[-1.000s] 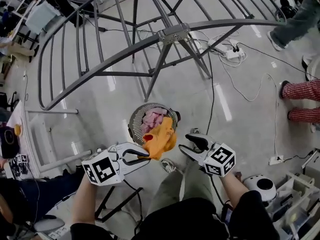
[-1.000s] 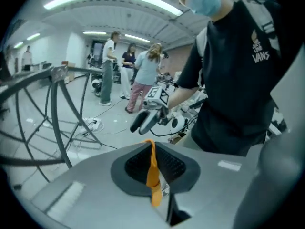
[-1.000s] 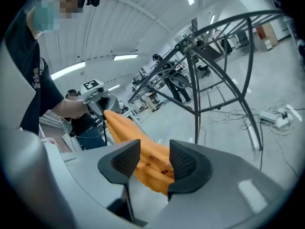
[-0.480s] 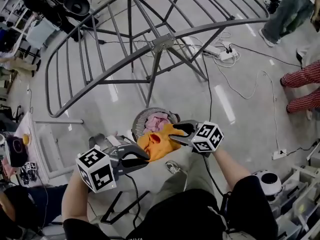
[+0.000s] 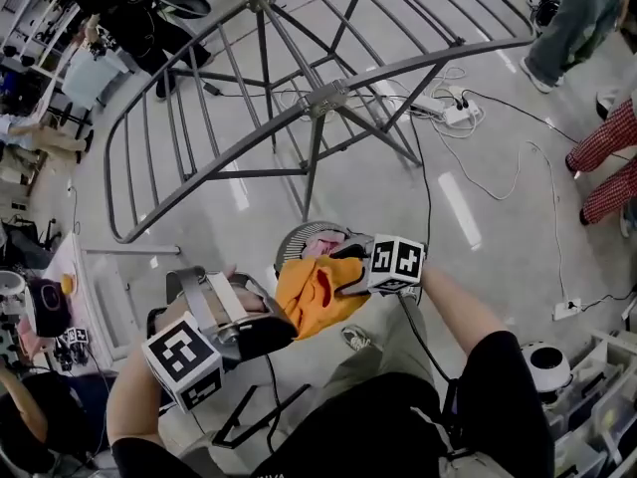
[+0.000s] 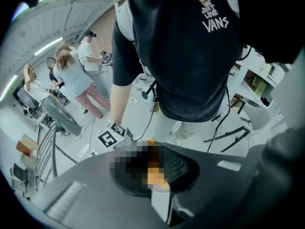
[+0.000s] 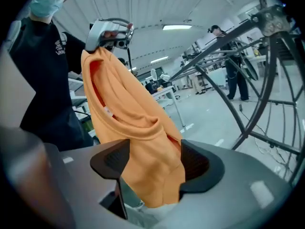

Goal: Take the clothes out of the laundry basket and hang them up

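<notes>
An orange garment [image 5: 314, 292] hangs above the round laundry basket [image 5: 291, 250], which holds pink clothes [image 5: 317, 241]. My left gripper [image 5: 282, 319] is shut on the garment's top edge; a bit of orange cloth [image 6: 153, 174] shows in its closed jaws [image 6: 155, 175]. In the right gripper view the left gripper [image 7: 112, 32] holds the garment [image 7: 138, 123] up from above. My right gripper [image 5: 343, 267] is at the garment's right side. Its jaws [image 7: 150, 163] have just been opening and stand wide, with the cloth hanging between them.
A large grey metal drying rack [image 5: 328, 93] stands beyond the basket. Cables and a power strip [image 5: 453, 113] lie on the floor behind it. People's legs [image 5: 602, 147] are at the right edge, a white device [image 5: 545, 366] at lower right, cluttered desks at the left.
The left gripper has lifted and rolled with the orange garment. The right gripper has moved left from beside the garment onto it, and its jaws stand wider now.
</notes>
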A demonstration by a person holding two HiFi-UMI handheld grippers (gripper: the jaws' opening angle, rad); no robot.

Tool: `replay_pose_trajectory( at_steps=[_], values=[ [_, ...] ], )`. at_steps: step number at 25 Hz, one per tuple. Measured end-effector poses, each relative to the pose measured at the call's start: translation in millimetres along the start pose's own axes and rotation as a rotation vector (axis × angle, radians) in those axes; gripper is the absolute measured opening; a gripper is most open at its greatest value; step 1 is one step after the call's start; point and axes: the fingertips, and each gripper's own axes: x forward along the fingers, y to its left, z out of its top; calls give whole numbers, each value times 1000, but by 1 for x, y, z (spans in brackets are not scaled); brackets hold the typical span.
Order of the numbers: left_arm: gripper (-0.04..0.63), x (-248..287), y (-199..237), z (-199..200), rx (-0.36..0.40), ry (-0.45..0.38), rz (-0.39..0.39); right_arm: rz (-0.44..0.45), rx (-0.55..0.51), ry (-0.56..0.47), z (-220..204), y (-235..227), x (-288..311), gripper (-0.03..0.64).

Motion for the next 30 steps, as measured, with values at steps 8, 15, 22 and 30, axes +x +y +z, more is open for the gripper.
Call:
replay_pose_trajectory(
  at_steps=[8,15,22,30],
  values=[
    [20,-32,5,20,84,7,22,222,-201,21,41,42,15,200],
    [21,-40,43,-17,-91,32,172,95,-37,-35,34,10,-29,40],
    [21,-40,97,-63,-338,59,434,-232,152,-83,27,-31,-119,38],
    [21,-54,185,-99,-568,52,764,-588,265,-166,43,-53,-258,37]
  ],
)
